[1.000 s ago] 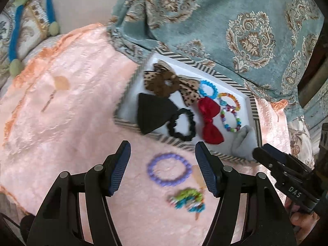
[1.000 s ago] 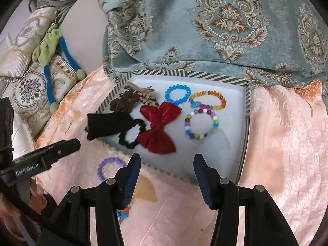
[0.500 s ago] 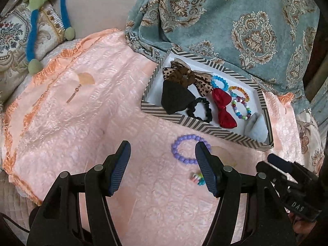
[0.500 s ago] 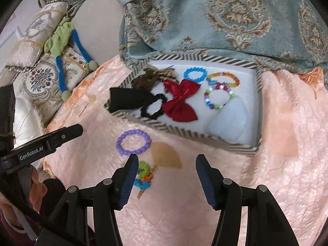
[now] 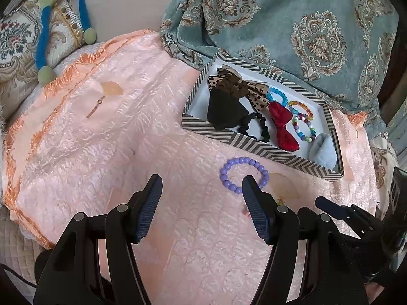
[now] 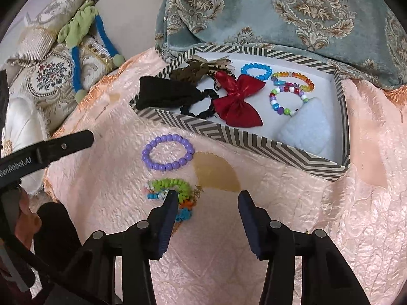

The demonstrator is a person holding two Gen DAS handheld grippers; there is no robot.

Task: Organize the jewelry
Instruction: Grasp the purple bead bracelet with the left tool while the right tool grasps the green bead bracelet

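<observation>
A striped box [image 5: 257, 144] [image 6: 244, 142] on the pink bedspread holds a black scrunchie [image 6: 198, 104], a red bow [image 6: 236, 99], a leopard bow [image 5: 236, 86], a black cloth [image 5: 223, 111], several bead bracelets [image 6: 287, 101] and a pale blue cloth [image 6: 305, 129]. A purple bead bracelet [image 5: 243, 175] [image 6: 168, 155] lies on the spread in front of the box. A green and multicoloured bracelet [image 6: 173, 190] lies just nearer. My left gripper [image 5: 202, 190] is open and empty, left of the purple bracelet. My right gripper [image 6: 207, 203] is open and empty, its left finger beside the green bracelet.
A teal patterned blanket [image 5: 305, 25] is heaped behind the box. Embroidered cushions [image 6: 51, 76] with a green and blue cord [image 5: 45, 38] lie at the far left. The pink spread [image 5: 101, 139] ends in an orange fringe at the left.
Both grippers have pulled back and away from the box, so the box looks smaller. The green bracelet now lies beside my right gripper's left finger. Both stayed open.
</observation>
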